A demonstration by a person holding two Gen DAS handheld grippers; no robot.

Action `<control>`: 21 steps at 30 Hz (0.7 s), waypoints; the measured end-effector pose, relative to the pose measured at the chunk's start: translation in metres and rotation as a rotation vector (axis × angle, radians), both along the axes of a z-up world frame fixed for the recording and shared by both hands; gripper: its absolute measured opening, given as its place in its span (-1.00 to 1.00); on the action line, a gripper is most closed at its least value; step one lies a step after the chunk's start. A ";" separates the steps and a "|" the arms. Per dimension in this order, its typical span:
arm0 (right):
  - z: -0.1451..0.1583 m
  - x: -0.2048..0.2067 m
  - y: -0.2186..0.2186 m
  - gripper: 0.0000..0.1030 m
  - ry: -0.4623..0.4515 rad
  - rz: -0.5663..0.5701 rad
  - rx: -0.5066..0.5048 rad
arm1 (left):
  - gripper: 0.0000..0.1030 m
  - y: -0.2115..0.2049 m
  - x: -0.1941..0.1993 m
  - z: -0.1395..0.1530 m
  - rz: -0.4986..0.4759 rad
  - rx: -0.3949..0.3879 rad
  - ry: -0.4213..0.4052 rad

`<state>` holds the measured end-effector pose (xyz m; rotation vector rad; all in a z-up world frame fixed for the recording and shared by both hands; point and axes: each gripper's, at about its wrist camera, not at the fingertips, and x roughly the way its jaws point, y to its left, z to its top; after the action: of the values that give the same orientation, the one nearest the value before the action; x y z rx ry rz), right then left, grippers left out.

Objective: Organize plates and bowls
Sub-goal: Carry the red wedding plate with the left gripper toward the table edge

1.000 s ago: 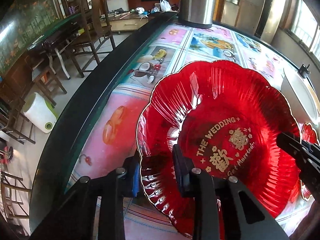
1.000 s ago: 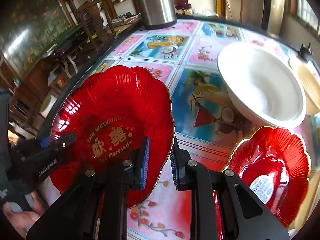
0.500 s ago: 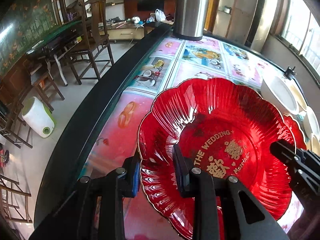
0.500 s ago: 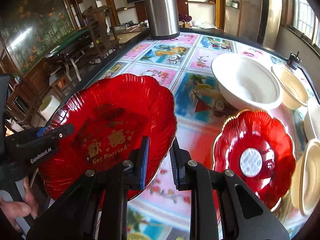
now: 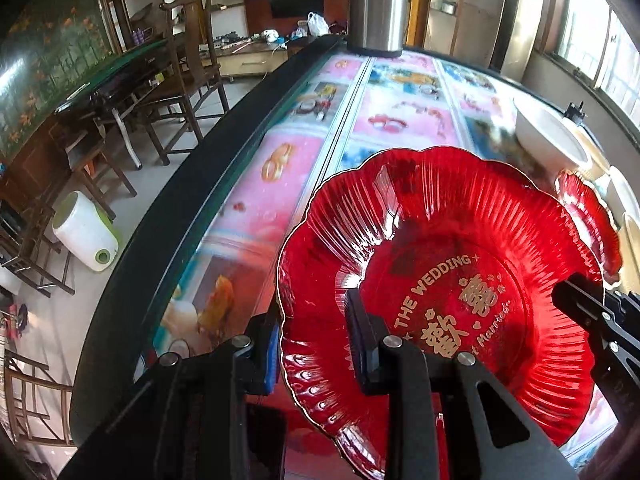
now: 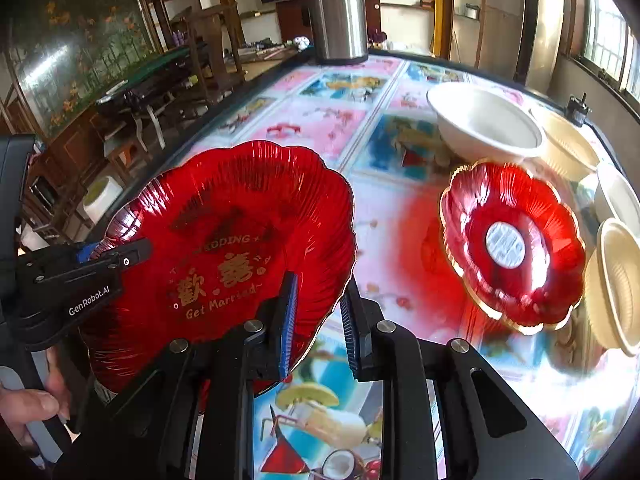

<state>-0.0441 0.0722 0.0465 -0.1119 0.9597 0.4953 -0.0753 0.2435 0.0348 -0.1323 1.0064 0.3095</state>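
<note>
large red plate | rim clamped on one side by left gripper, on opposite side by right gripper | held raised over table, beside small red plate | white bowl seen just beyond small red plate

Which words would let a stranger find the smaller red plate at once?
Start at the tall steel flask on the picture-printed table. Come nearer, past the big white bowl, to the smaller red scalloped plate. Only it has a white round label.
</note>
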 end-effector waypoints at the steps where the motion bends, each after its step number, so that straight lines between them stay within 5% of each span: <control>1: -0.003 -0.001 0.000 -0.60 0.005 0.000 -0.004 | -0.47 0.000 -0.001 -0.003 0.003 -0.002 0.003; 9: -0.023 0.000 -0.001 -0.59 0.066 -0.003 0.010 | -0.43 0.002 -0.011 -0.010 0.015 0.011 -0.008; 11: -0.023 -0.001 -0.002 -0.59 0.074 -0.012 0.027 | -0.11 0.002 -0.013 -0.009 0.020 0.018 -0.013; 13: -0.022 -0.002 -0.003 -0.57 0.078 -0.014 0.033 | 0.43 0.003 -0.015 -0.006 0.024 0.024 -0.027; 17: -0.019 -0.002 -0.008 -0.26 0.079 -0.024 0.037 | 0.44 0.005 -0.021 0.002 0.045 0.062 -0.053; 21: -0.012 -0.005 -0.015 -0.25 0.071 -0.031 0.061 | 0.44 0.004 -0.024 0.013 0.047 0.079 -0.080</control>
<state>-0.0495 0.0575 0.0344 -0.0243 1.0136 0.5023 -0.0991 0.2475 0.0482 -0.0961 0.9111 0.3836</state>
